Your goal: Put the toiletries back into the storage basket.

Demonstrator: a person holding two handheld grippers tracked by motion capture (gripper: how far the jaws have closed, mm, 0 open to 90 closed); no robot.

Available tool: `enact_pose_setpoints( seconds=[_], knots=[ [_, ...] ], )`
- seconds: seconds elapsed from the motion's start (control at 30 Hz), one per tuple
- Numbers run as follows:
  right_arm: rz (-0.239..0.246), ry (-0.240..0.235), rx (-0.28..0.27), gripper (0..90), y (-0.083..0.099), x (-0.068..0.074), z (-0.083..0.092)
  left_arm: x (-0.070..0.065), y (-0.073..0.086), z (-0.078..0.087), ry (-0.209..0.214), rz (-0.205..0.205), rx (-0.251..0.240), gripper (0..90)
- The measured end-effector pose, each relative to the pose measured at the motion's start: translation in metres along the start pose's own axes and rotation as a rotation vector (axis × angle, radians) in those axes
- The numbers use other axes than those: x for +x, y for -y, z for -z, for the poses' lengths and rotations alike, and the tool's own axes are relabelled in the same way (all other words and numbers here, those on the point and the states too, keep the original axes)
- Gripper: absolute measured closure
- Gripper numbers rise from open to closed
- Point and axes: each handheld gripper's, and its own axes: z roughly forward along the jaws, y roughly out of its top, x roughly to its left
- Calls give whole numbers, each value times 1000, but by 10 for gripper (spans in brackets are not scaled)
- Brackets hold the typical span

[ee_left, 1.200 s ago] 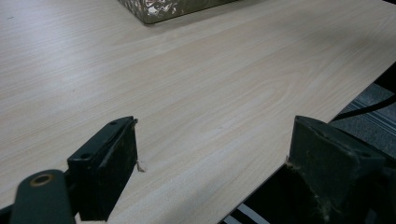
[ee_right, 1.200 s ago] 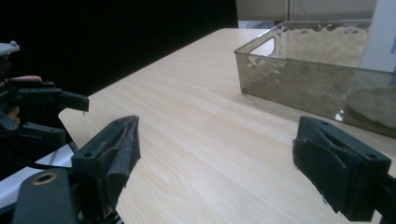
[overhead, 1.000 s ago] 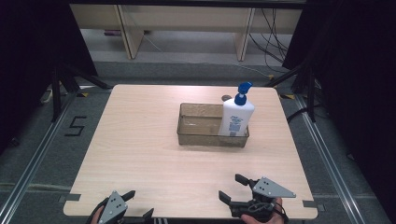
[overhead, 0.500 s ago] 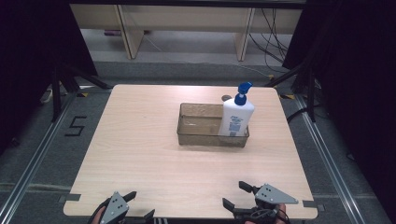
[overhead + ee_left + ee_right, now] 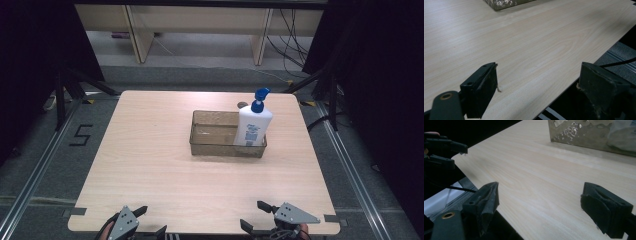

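Currently on the table [image 5: 160,170]: one clear tray [image 5: 215,136] near the far right, with a white pump bottle [image 5: 252,125] standing upright in its right end, presumably corralled there so it cannot tip. Both my tools sit at the near edge, well apart from the tray. Left gripper [image 5: 150,222]: jaws spread wide, holding nothing. Right gripper [image 5: 254,216]: likewise agape, empty, aimed toward the tray.

A white pump bottle [image 5: 252,126] stands upright at the right end of a clear bin [image 5: 214,135].
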Motion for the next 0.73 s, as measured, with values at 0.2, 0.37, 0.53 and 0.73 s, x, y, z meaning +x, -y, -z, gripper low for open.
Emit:
enact_pose_setpoints(
  seconds=[0.2,0.37,0.53,0.73],
  knots=[
    [-2,16,1,157,4,-1,5,0,0,1,-1,-4,8,149],
    [-7,22,5,156,5,-2,8,-1,-1,1,0,-6,9,149],
    [0,9,1,157,6,-2,7,-1,-1,1,-6,-3,19,149],
    [1,33,9,156,6,-3,9,0,-1,1,5,-11,12,149]
  ],
)
